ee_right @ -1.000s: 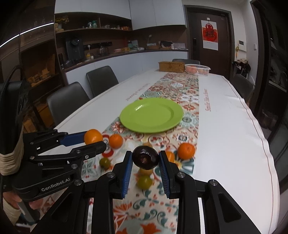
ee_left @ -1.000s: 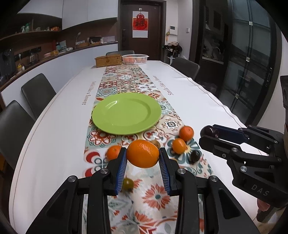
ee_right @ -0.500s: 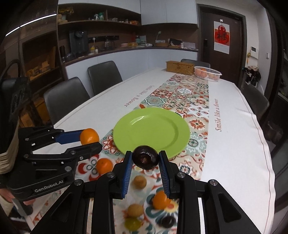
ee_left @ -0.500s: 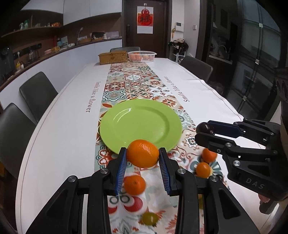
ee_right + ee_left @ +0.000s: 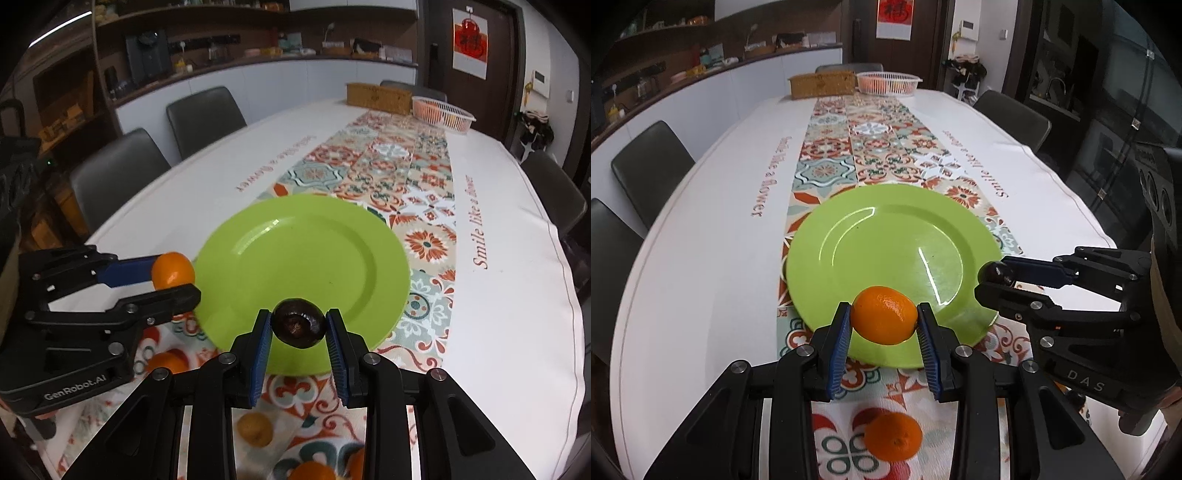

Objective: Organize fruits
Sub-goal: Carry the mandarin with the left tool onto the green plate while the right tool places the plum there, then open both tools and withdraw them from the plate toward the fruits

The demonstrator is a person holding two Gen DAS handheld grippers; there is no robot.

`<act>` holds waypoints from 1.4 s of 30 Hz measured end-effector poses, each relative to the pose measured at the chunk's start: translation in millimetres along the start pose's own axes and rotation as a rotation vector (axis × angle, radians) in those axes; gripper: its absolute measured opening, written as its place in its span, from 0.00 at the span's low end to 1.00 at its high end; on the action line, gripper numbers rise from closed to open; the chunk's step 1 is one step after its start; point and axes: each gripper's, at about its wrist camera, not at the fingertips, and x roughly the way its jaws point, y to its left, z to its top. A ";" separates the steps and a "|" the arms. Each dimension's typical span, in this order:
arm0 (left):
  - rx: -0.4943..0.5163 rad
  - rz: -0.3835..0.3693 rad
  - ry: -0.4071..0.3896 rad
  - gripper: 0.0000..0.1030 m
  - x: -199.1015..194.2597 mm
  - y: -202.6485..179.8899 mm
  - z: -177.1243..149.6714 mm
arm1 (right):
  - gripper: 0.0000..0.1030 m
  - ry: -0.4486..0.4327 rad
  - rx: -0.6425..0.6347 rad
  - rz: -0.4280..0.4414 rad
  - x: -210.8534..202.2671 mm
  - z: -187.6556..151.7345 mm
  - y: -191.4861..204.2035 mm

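An orange mandarin (image 5: 884,314) is clamped in my left gripper (image 5: 883,328), which hangs over the near rim of the green plate (image 5: 886,236). My right gripper (image 5: 298,330) is shut on a dark round fruit (image 5: 298,323), also over the plate's (image 5: 306,251) near edge. In the left wrist view the right gripper (image 5: 991,280) reaches in from the right with the dark fruit (image 5: 995,272) at its tip. In the right wrist view the left gripper (image 5: 177,282) enters from the left with the mandarin (image 5: 172,270). The plate holds nothing.
Loose fruit lies on the patterned runner near me: a mandarin (image 5: 893,436), a small orange fruit (image 5: 255,428) and others partly hidden by the fingers. A wicker box (image 5: 822,84) and a white basket (image 5: 888,82) stand at the far end. Dark chairs line the table.
Both grippers have moved forward along the table with their fruit, from above the loose fruit to over the plate's near edge. The plate looks larger and closer; grips unchanged.
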 end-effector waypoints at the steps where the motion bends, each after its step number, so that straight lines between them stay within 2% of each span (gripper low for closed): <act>1: -0.002 -0.005 0.010 0.34 3.8 0.8 0.8 | 0.30 0.015 0.005 0.003 5.5 0.8 -2.0; 11: -0.001 -0.002 0.068 0.34 25.2 3.7 3.1 | 0.30 0.057 0.026 -0.010 22.8 4.5 -10.2; 13: 0.002 -0.004 0.073 0.38 24.9 3.2 2.1 | 0.30 0.058 0.029 -0.015 22.8 4.3 -11.1; 15: -0.002 0.004 0.067 0.40 23.0 3.8 2.9 | 0.31 0.060 0.032 -0.019 23.5 5.2 -12.6; 17: -0.006 0.011 0.057 0.40 17.7 4.5 1.8 | 0.37 0.058 0.042 -0.024 20.8 4.4 -13.3; 21: -0.004 0.034 0.023 0.40 -1.3 1.7 -2.1 | 0.40 0.041 0.051 -0.036 10.9 1.9 -13.0; 30: 0.034 0.097 -0.082 0.46 -61.4 -21.3 -21.6 | 0.40 -0.072 0.041 -0.074 -46.0 -18.6 -2.4; 34: 0.044 0.120 -0.131 0.54 -88.2 -29.8 -32.0 | 0.50 -0.128 0.039 -0.089 -77.9 -29.2 6.4; 36: 0.049 0.131 -0.159 0.56 -103.0 -34.0 -37.5 | 0.50 -0.154 0.036 -0.093 -91.9 -34.2 10.4; 39: 0.048 0.142 -0.200 0.65 -125.4 -39.7 -46.4 | 0.57 -0.183 0.046 -0.093 -109.8 -40.7 16.3; 42: 0.037 0.146 -0.225 0.70 -139.5 -43.6 -54.5 | 0.58 -0.199 0.046 -0.102 -123.6 -47.0 22.4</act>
